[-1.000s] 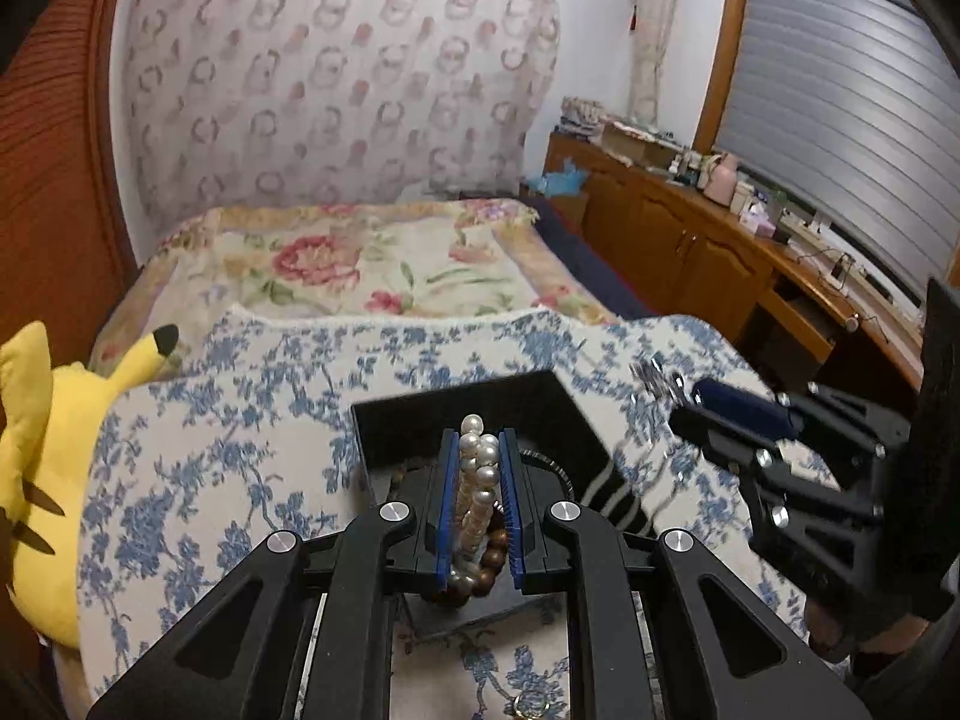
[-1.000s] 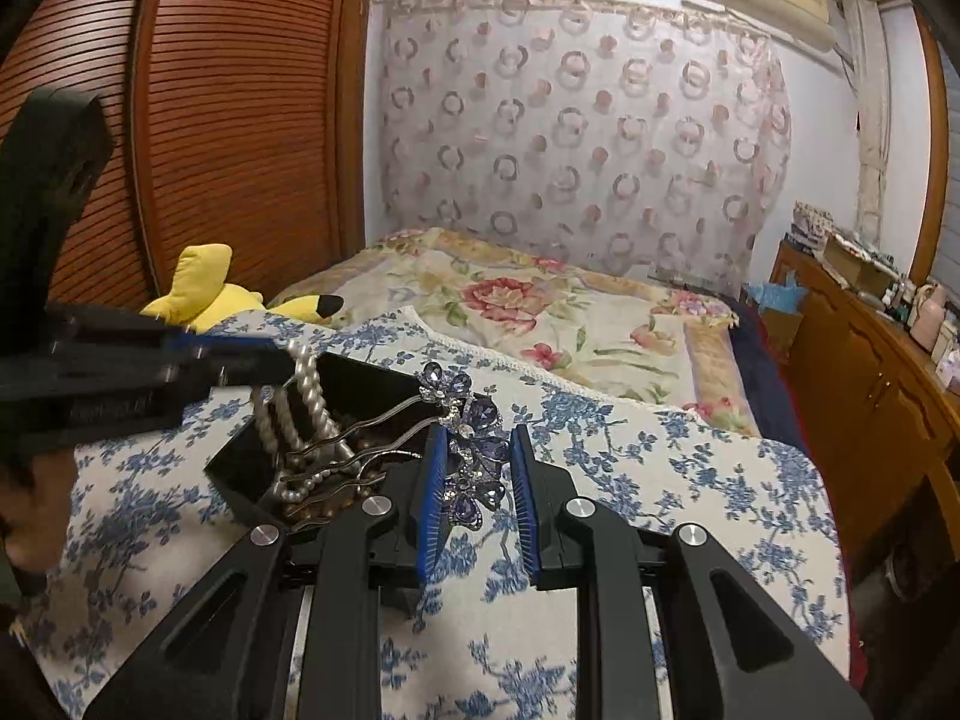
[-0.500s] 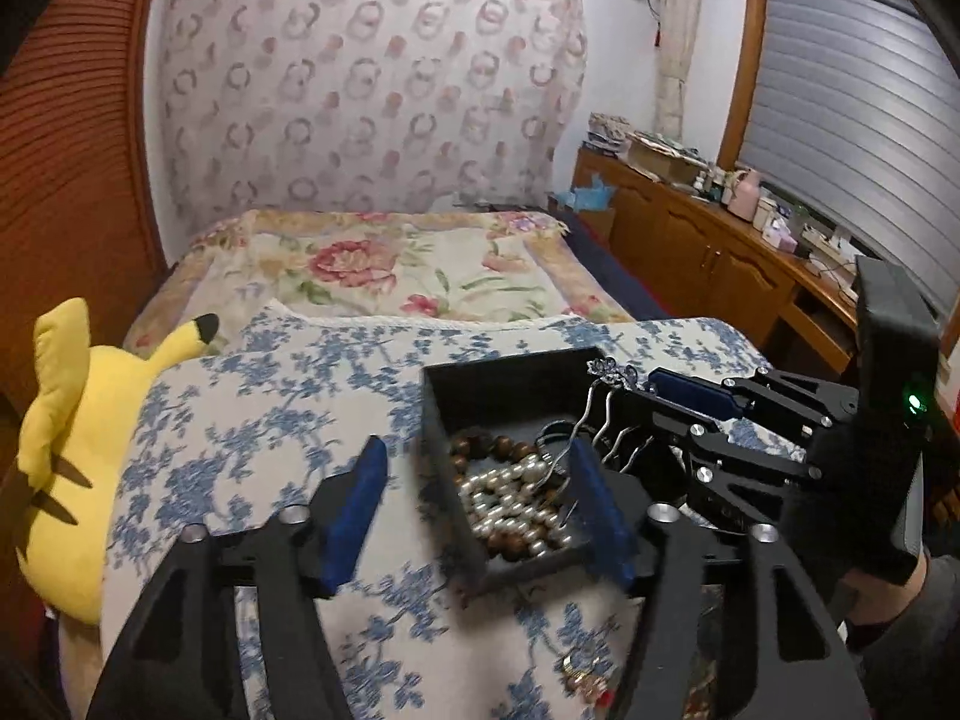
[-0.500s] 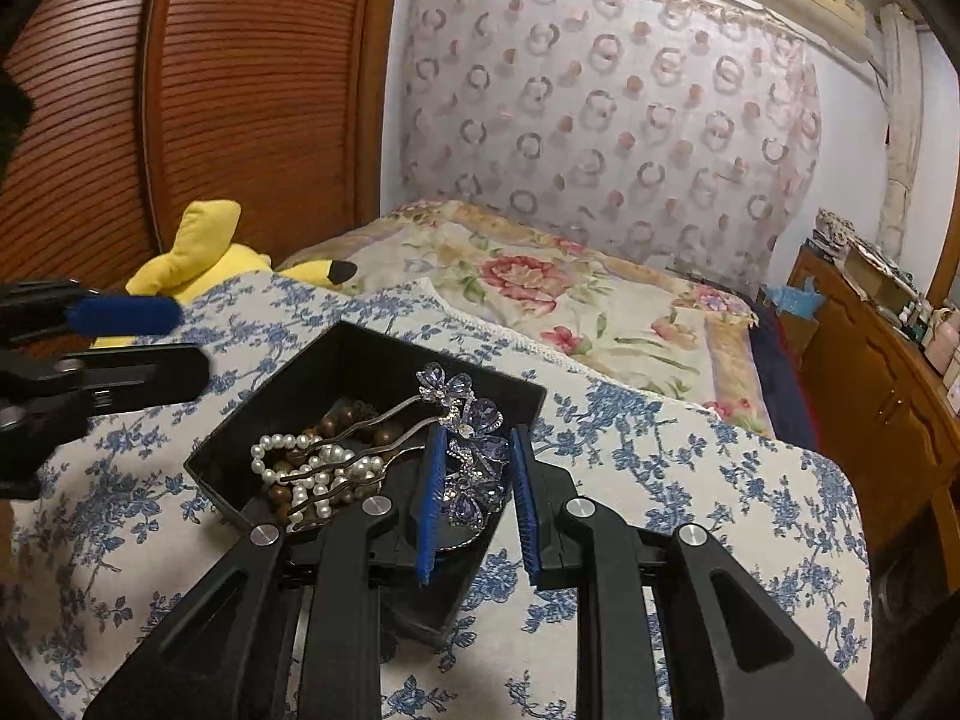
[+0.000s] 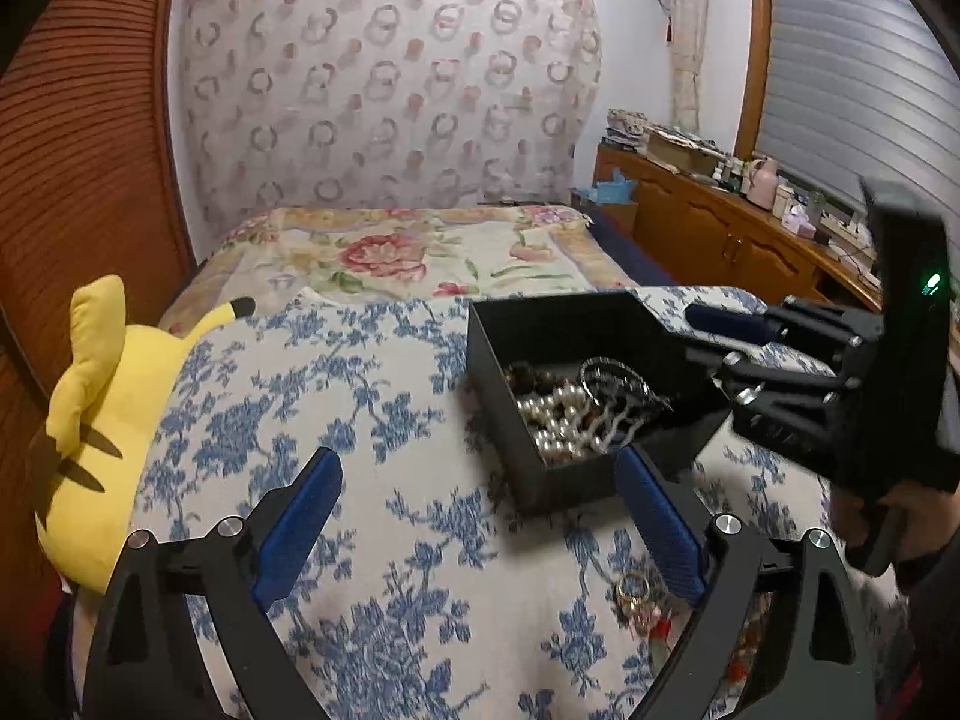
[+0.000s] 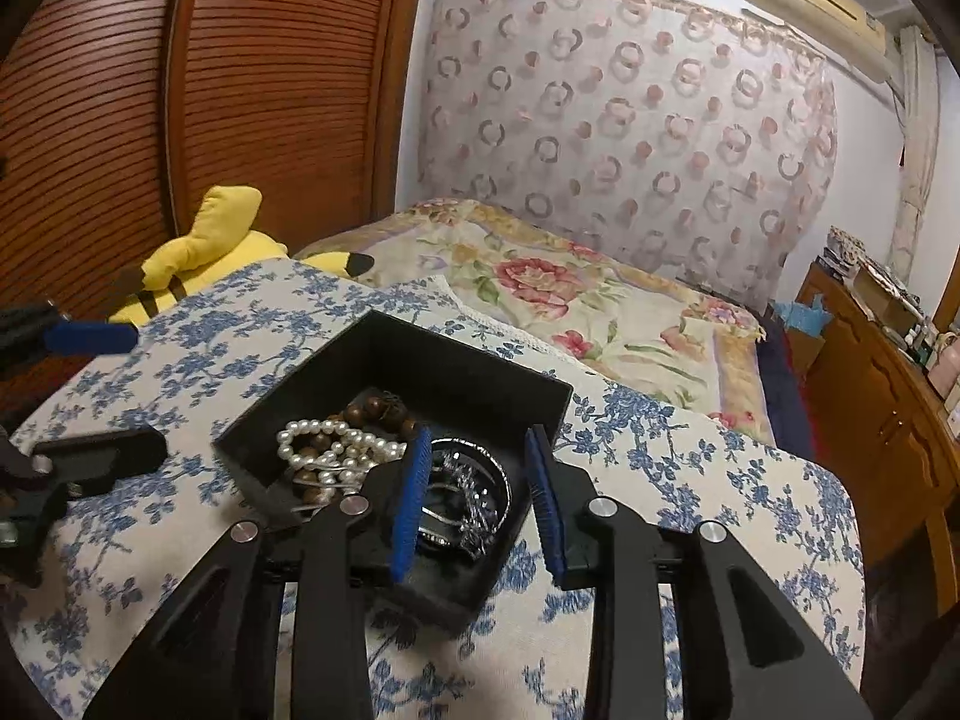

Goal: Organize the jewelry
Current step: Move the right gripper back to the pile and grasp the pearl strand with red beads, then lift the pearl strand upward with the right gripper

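Both grippers are spread, holding nothing. The right gripper (image 6: 480,498) hovers over the near corner of the black box (image 6: 480,378), tilted down – the hairpin (image 6: 468,492) lies inside, beside pearls (image 6: 336,450) and brown beads (image 6: 378,411). The left gripper (image 5: 480,528) hangs above the cloth (image 5: 336,396), beside the box.

Home bedroom, floral bed (image 5: 414,252) (plush toy (image 5: 102,396))

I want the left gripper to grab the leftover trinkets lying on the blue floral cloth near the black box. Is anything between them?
Nothing visible blocks it. The left gripper is open above the floral cloth, and the loose trinkets lie uncovered beside its right finger. The black box sits farther ahead, not between them.
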Demonstrator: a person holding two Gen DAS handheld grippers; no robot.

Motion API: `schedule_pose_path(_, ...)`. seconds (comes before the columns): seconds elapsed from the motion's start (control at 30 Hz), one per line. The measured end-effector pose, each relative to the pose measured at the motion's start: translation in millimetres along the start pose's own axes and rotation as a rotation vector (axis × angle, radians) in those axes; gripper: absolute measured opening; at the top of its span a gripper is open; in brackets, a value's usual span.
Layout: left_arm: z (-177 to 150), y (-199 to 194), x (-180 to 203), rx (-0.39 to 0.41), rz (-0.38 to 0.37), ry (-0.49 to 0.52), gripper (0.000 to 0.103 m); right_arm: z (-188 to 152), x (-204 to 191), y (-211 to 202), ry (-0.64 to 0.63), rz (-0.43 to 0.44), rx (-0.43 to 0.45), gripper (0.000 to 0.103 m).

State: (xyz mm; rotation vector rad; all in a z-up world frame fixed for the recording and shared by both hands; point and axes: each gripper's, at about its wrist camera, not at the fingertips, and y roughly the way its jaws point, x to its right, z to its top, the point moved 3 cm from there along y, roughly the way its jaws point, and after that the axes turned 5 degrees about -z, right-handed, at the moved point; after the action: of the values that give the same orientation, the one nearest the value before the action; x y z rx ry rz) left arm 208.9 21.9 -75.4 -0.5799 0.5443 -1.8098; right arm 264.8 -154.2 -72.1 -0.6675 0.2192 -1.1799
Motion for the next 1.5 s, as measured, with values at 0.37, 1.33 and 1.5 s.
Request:
schedule_pose_path(0.37, -43, -12, 18, -0.048, -0.041, 0.005, 0.089, -41, 2, -69, 0.016, 0.078, 0.018, 0.035)
schedule_pose_path(1.33, -93, -30, 37, -0.116, -0.07, 0.012, 0.09, -141, -43, -100, -0.123, 0.177, -0.171, 0.031)
schedule_pose_path(1.5, -93, -30, 38, -0.114, -0.071, 0.013, 0.09, -138, -46, -90, -0.161, 0.143, -0.177, 0.031)
